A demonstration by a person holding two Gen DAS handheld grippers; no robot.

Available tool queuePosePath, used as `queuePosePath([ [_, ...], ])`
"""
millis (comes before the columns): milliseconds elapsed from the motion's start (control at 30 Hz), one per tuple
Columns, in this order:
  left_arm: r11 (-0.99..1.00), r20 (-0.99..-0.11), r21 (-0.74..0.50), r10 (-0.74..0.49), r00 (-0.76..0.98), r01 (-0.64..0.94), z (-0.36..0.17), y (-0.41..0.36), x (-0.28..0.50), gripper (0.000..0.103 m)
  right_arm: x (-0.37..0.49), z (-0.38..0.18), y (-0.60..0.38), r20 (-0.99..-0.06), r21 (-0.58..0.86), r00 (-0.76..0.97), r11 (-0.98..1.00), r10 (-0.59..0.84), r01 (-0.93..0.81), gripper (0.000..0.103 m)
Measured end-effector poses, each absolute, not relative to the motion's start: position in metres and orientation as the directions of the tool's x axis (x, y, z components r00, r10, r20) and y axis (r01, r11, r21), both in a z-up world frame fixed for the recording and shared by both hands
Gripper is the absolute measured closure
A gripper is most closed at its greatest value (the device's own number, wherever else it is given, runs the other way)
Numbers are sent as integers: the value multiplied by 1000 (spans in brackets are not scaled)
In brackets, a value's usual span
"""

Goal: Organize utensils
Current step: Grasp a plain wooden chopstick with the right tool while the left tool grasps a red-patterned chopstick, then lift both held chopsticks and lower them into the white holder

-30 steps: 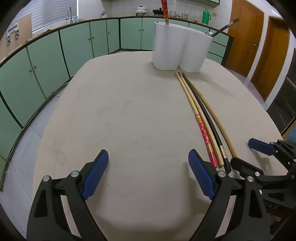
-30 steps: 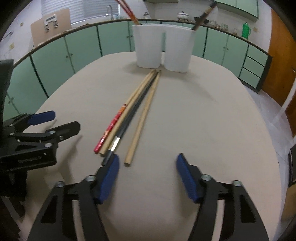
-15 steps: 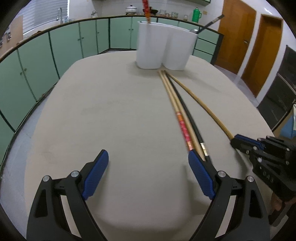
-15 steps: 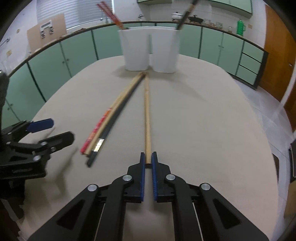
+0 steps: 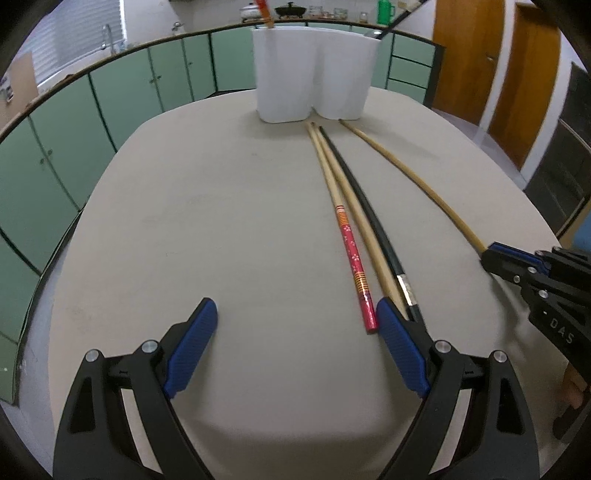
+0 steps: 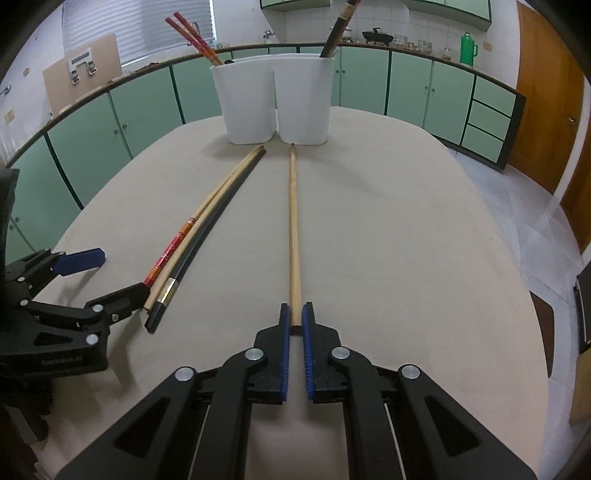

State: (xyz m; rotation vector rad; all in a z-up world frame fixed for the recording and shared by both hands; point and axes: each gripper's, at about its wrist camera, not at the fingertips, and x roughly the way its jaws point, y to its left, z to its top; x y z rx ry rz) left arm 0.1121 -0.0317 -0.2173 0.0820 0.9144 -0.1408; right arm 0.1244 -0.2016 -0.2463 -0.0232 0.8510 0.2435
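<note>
A: What is seen, from the biggest thing down?

B: A pale table [image 6: 424, 229] is spread ahead of both tongs. At its far end, straight ahead of them, a white two-part holder [image 6: 275, 105] is stood, with red chopsticks [image 6: 192, 35] in its left cup and a dark one [image 6: 338, 31] in its right cup.

A: And the task's own thing?

B: A plain wooden chopstick [image 6: 293, 229] is laid on the table, its long axis running straight away from the right tongs [image 6: 294, 325] toward the holder. Its near end is clenched between those tongs; its far tip is stopped just short of the right cup.

A: Are the left tongs [image 5: 295, 347] busy?

B: No. They are held wide apart with nothing between them. Three more chopsticks are laid side by side just ahead of their right finger: a red patterned one [image 5: 351, 251], a plain wooden one [image 5: 364, 229], and a black one [image 5: 373, 221]. All three are pointed at the holder too.

A: Which arm is nearer to the clenched stick?

B: The right one, since the stick is already gripped by it. The bundle of three is nearer to the left.

A: What is the coming move judged to turn on?

B: The stick is lined up with the holder, so it probably has to be raised and tipped upright before being dropped into a cup. Nothing is seen in the way, though the dark chopstick already leaning in the right cup could be knocked.
</note>
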Motion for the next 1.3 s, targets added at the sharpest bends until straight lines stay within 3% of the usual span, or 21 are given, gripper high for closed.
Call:
queuePosePath([
  [300, 986, -780, -13, -112, 616, 163, -214, -36, 108, 46, 125, -247, -201, -743, 107, 625, 965, 238, -239, 89],
  [400, 985, -774, -17, -122, 622, 173, -213, -39, 107, 62, 125, -248, -202, -743, 115, 624, 964, 243, -239, 89],
  [467, 983, -772, -17, -128, 623, 180, -213, -42, 106, 83, 126, -248, -202, -743, 112, 625, 965, 240, -237, 92],
  [567, 982, -773, -23, -137, 620, 188, -213, -43, 105, 98, 126, -248, -202, -743, 116, 624, 965, 241, -234, 96],
  [900, 984, -752, -24, -134, 645, 176, -202, -37, 101, 98, 125, -241, -204, -729, 117, 640, 966, 241, -231, 96],
  [1300, 985, -652, -12, -137, 746, 171, -139, -27, 89, 98, 119, -192, -217, -656, 114, 707, 961, 264, -253, 97],
])
